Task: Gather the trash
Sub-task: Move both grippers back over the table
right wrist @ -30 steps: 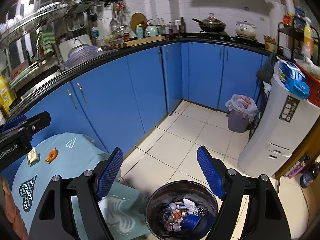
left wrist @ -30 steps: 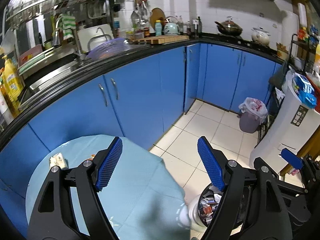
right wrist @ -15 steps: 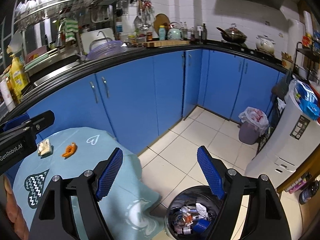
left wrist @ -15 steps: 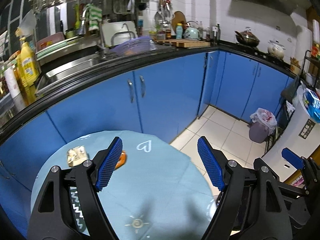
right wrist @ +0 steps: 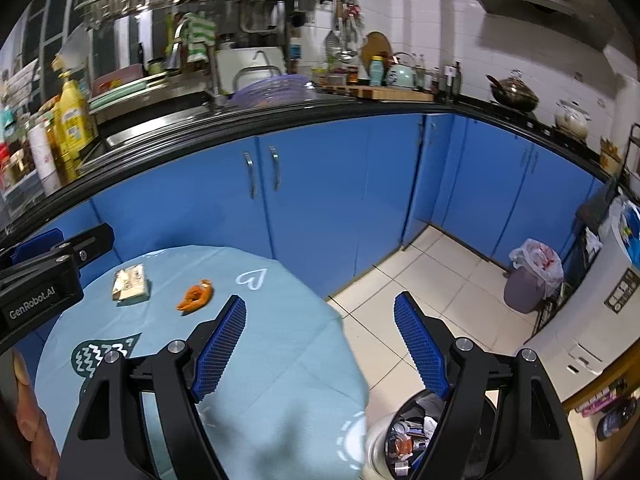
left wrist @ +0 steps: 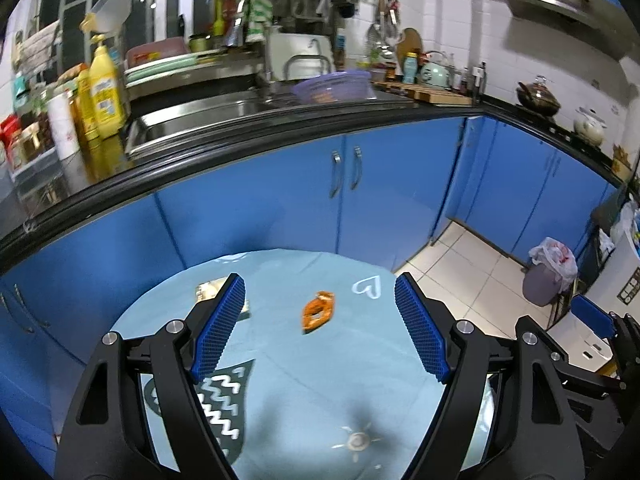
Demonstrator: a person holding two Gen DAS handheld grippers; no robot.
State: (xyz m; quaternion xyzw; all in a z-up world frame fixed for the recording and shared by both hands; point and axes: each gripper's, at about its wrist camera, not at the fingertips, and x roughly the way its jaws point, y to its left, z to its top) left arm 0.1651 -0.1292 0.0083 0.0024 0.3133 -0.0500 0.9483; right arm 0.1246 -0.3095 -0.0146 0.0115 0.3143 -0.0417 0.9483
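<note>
Two scraps on one round table (right wrist: 280, 360): one orange peel (right wrist: 195, 295), one crumpled wrapper (right wrist: 131, 282); two bins (one open trash can (right wrist: 416, 432), one bagged bin (right wrist: 528, 280)); two grippers

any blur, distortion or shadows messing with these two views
Left wrist view: fisheye bends the countertop; a soft dark shadow lies on the tablecloth; the orange scrap looks slightly smeared. Right wrist view: same curving, dark corners, the wrapper fairly sharp.

A home kitchen; blue cabinets (right wrist: 320, 200) under a black counter (right wrist: 280, 120); a steel sink (left wrist: 192, 116); a wok (right wrist: 514, 94) in the corner; tiled floor (right wrist: 432, 272).
</note>
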